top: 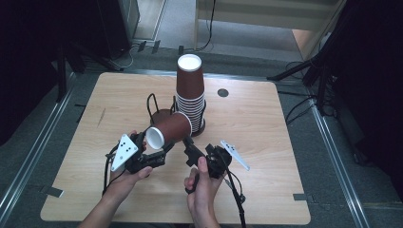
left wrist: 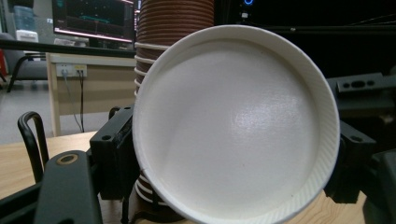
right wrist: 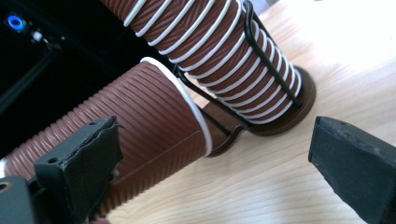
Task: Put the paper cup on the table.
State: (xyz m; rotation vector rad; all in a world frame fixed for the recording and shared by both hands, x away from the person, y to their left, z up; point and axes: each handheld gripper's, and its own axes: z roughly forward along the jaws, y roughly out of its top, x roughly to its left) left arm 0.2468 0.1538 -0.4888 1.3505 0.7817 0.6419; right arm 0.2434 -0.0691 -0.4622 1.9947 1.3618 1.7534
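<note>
A ribbed brown paper cup (top: 171, 129) lies on its side in the air, its white base (left wrist: 233, 126) turned toward my left gripper (top: 160, 145) and its rolled rim (right wrist: 198, 114) close to the cup holder. My left gripper (left wrist: 233, 156) is shut on the cup, one jaw at each side of its base end. Just right of and below the cup, my right gripper (top: 190, 151) stands open. In the right gripper view the right gripper (right wrist: 215, 154) has its left fingertip (right wrist: 88, 154) beside the cup's wall, with bare table between the jaws.
A tall stack of brown cups (top: 190, 90) stands upside down in a black wire holder (top: 152, 103) on a round brown foot (right wrist: 285, 123), mid-table. A dark round hole (top: 223, 92) marks the wooden table (top: 266, 156) behind it. Black stands and cables ring the table.
</note>
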